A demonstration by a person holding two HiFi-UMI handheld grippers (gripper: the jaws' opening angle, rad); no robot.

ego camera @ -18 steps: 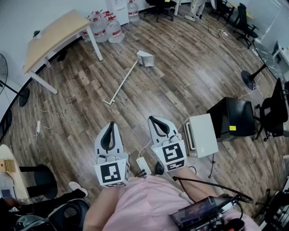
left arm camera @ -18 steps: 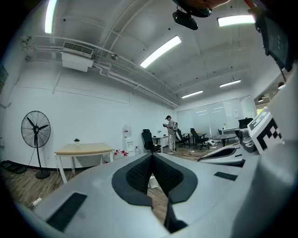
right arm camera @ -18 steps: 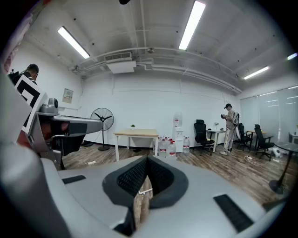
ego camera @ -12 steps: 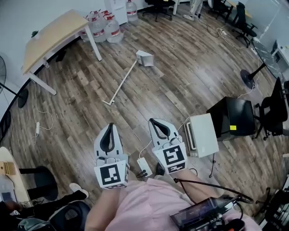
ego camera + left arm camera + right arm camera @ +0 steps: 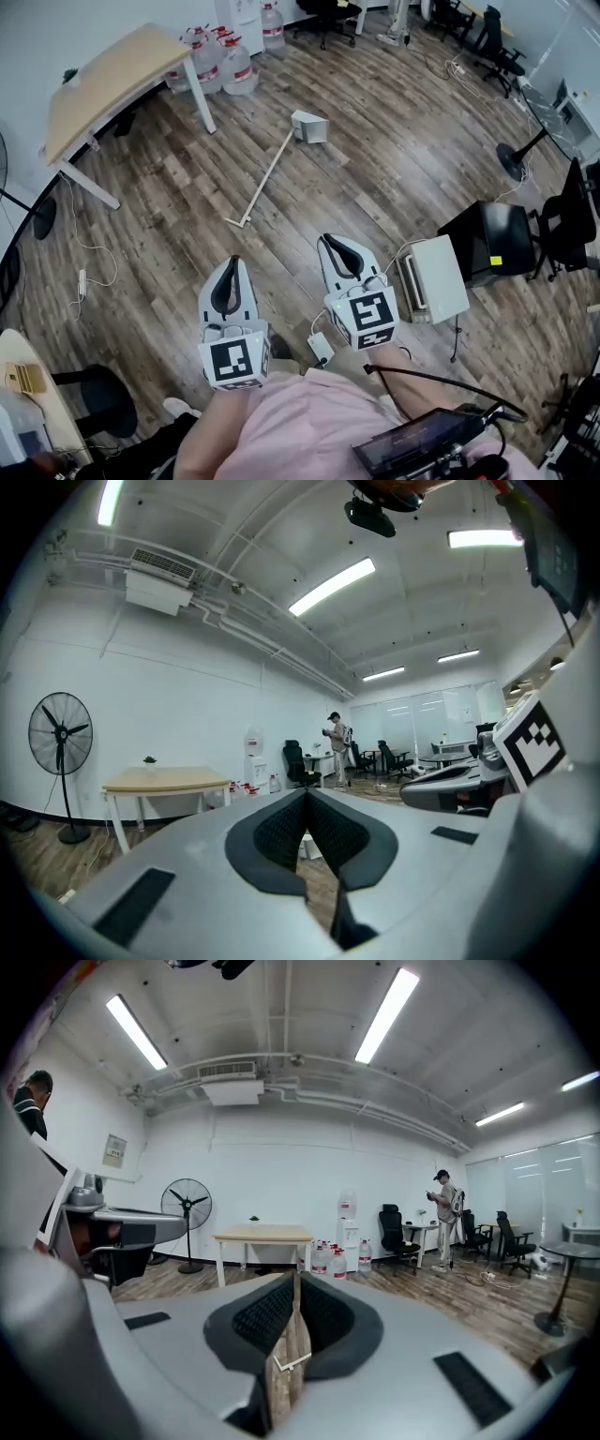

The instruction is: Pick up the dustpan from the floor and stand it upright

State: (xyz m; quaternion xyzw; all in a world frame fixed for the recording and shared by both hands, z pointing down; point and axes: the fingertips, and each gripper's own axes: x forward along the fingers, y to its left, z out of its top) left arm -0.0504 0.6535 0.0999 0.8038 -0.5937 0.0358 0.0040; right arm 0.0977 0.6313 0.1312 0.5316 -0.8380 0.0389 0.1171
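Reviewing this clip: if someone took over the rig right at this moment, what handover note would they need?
Left gripper: shut, empty, held in the air in front of the person.
Right gripper: shut, empty, held beside it.
Dustpan: lying on the floor ahead, its long handle running back toward the grippers; neither gripper touches it.
Done: nothing yet, the dustpan is not picked up.
Left: open a gripper, reach the handle, grip it, lift, and stand the dustpan upright.
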